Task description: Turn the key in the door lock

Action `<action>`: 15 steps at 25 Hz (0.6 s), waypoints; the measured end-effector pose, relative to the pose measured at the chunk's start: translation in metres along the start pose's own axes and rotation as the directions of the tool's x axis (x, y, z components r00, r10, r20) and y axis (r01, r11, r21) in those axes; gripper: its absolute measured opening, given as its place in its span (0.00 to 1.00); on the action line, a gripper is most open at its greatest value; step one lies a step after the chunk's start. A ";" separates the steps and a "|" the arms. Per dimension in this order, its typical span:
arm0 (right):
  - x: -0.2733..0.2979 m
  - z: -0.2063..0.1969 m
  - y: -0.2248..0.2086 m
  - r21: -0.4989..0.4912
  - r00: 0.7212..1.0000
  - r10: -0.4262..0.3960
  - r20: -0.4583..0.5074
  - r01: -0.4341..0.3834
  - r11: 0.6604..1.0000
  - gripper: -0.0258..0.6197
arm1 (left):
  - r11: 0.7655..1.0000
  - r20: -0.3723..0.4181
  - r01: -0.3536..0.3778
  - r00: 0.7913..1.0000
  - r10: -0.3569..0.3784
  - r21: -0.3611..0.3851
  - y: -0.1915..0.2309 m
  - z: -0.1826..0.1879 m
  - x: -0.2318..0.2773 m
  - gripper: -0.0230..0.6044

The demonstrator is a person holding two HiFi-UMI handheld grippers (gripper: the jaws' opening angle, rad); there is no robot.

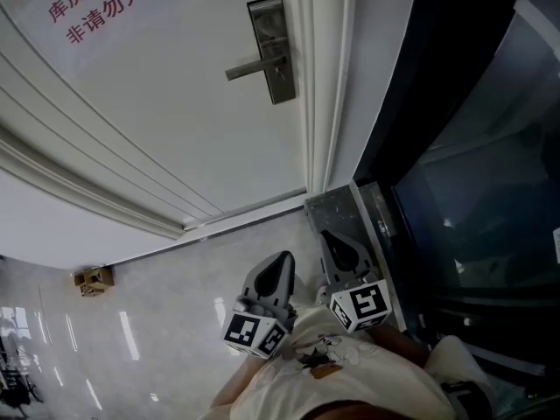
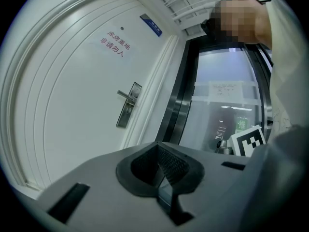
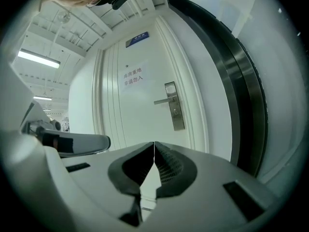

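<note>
Head view — door [image 1: 192, 121] notice [image 1: 98, 11] "非请勿入"

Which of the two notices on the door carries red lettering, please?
The white paper notice; the small plaque above it is blue.

lock plate [image 1: 272, 52] on door [image 1: 175, 129] near its right edge; sign [image 1: 96, 11] to the left

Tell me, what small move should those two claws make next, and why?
Probably carry the right claw forward toward the lock plate on the white door. Both it and the left claw are shut, empty and well short of the door, so nothing can be turned yet. Whether a key sits in the lock is too small to tell.
</note>
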State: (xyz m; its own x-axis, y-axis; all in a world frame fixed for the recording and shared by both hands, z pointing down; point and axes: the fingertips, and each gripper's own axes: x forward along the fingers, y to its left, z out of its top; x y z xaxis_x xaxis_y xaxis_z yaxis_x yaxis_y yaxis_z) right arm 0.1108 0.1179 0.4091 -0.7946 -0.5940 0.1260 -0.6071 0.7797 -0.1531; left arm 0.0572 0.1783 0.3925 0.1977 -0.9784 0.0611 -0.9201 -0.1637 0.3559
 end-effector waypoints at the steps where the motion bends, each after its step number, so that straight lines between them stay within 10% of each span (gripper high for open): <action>1: 0.003 0.000 -0.005 0.005 1.000 -0.004 0.003 0.004 1.000 0.05 | 1.000 0.001 -0.003 1.000 0.003 -0.010 0.001 -0.003 0.003 0.04; 15: 0.138 0.047 -0.022 -0.077 0.999 -0.016 0.048 0.020 0.997 0.05 | 1.000 0.013 0.026 1.000 -0.025 -0.009 0.111 0.052 0.089 0.04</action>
State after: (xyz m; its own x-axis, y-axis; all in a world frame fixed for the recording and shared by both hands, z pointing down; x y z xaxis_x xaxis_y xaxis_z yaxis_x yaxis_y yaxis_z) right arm 0.0141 0.0091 0.3834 -0.7840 -0.6154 0.0817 -0.6206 0.7806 -0.0749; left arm -0.0451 0.0666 0.3889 0.2167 -0.9754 0.0402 -0.9118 -0.1876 0.3652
